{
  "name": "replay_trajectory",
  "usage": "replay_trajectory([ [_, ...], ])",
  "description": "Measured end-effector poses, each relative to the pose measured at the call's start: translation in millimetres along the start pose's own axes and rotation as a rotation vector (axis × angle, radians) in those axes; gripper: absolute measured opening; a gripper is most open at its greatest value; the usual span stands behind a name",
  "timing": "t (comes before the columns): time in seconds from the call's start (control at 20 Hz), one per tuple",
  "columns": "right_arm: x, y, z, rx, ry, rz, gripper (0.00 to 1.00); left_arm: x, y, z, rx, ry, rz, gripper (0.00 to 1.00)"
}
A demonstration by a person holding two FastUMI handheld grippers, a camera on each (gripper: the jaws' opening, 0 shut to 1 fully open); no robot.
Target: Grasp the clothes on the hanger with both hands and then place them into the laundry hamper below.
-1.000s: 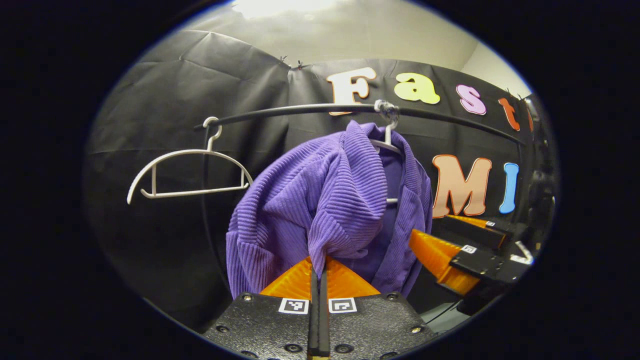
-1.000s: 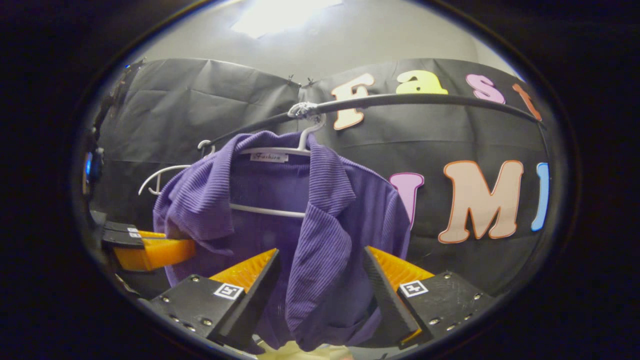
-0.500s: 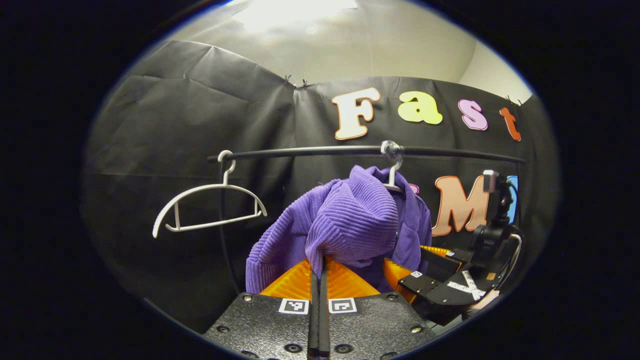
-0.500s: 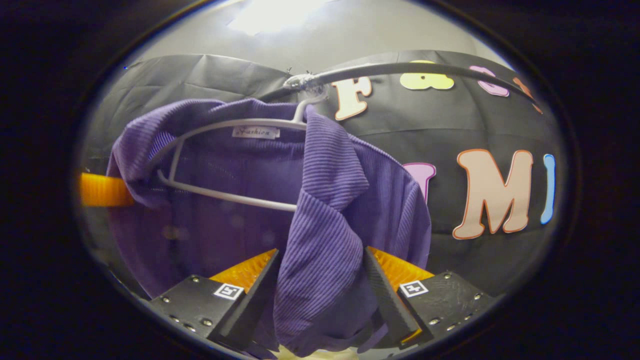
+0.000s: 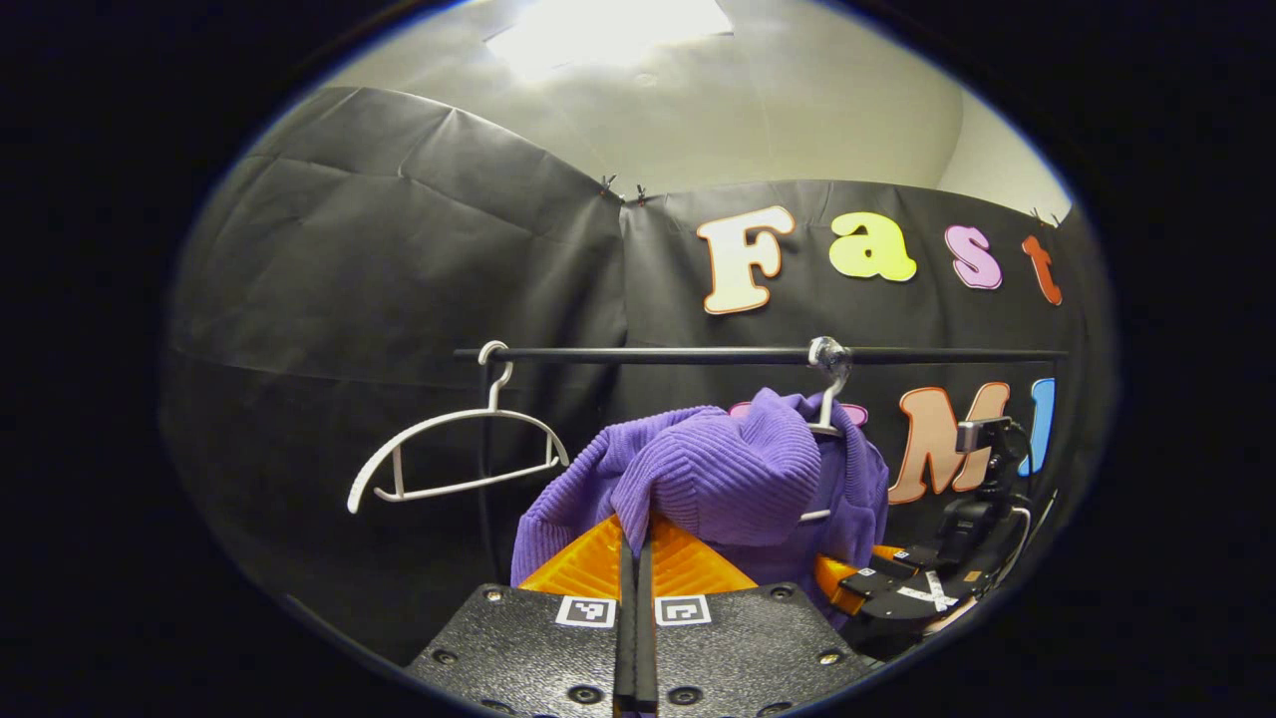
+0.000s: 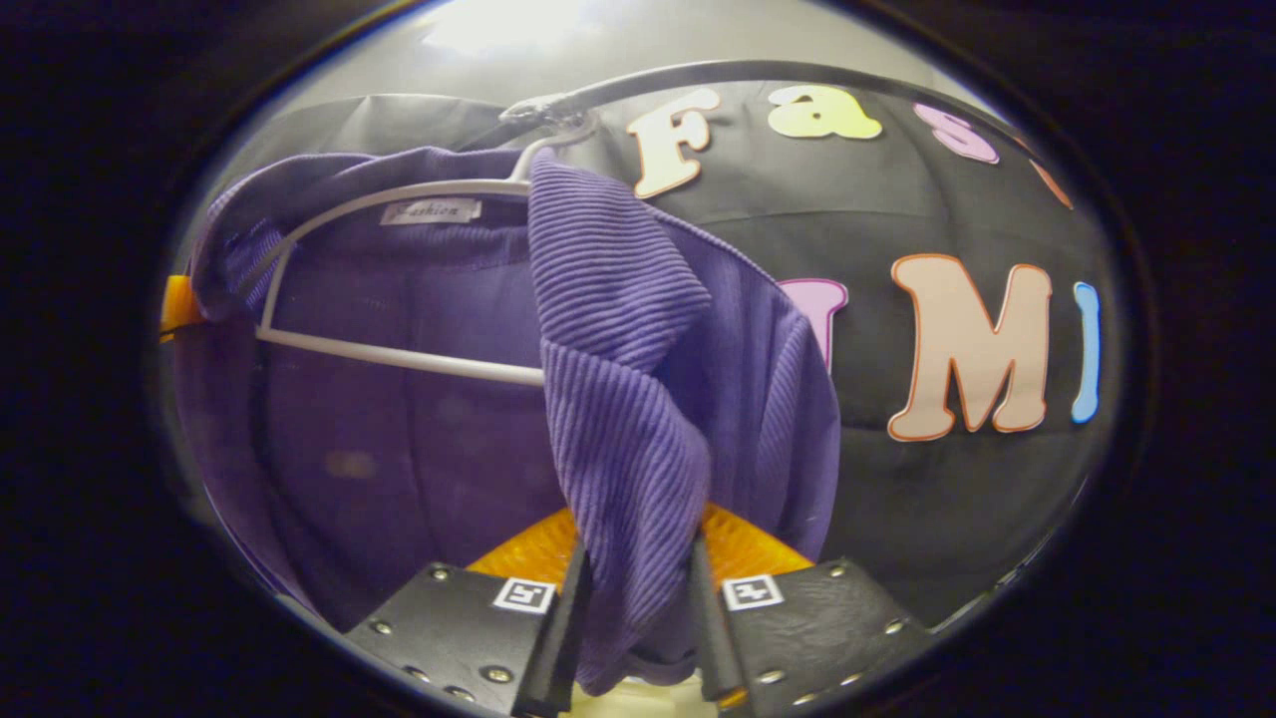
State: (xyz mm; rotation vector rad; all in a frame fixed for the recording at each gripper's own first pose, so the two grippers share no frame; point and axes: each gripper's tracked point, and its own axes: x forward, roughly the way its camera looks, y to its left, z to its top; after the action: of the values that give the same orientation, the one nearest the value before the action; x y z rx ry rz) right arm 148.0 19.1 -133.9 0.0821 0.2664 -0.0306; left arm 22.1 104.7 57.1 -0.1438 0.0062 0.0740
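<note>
Right gripper view, ribbed purple cardigan (image 6: pixel 618 329), white hanger (image 6: pixel 399 354)

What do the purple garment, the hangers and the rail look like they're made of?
Purple garment: ribbed knit, matte, by its fine parallel ridges. Empty hanger: thin white bars, plastic or coated wire; unclear. Rail: slim black rod with slight sheen, probably metal.

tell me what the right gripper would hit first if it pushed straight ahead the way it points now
The purple ribbed cardigan. The right gripper already has its front fold between the jaws, so it meets cloth at once. Behind that comes the white hanger, though depth is hard to judge.
</note>
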Motion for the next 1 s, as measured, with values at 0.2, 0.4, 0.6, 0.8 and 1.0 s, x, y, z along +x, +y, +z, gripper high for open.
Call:
replay_trajectory([
  [0.2, -4.8, -14.4, 2.2, -0.013, -0.002, -0.057, 0.14, 4.0, 10.6, 5.2, -0.003, -0.008, 0.02, 0.0],
  [0.4, -7.8, -24.3, 8.7, -0.024, -0.002, -0.085, 0.11, 8.9, 25.4, 14.9, 0.004, -0.024, 0.044, 0.0],
  [0.6, -15.0, -37.6, 17.1, -0.047, -0.018, -0.128, 0.11, 16.0, 42.5, 27.4, 0.01, -0.045, 0.07, 0.0],
  [0.8, -17.1, -48.8, 23.7, -0.058, -0.024, -0.155, 0.11, 23.5, 53.8, 41.1, 0.02, -0.07, 0.08, 0.0],
  [1.0, -17.9, -55.5, 29.3, -0.078, -0.032, -0.171, 0.11, 34.3, 61.3, 48.5, -0.001, -0.072, 0.069, 0.0],
])
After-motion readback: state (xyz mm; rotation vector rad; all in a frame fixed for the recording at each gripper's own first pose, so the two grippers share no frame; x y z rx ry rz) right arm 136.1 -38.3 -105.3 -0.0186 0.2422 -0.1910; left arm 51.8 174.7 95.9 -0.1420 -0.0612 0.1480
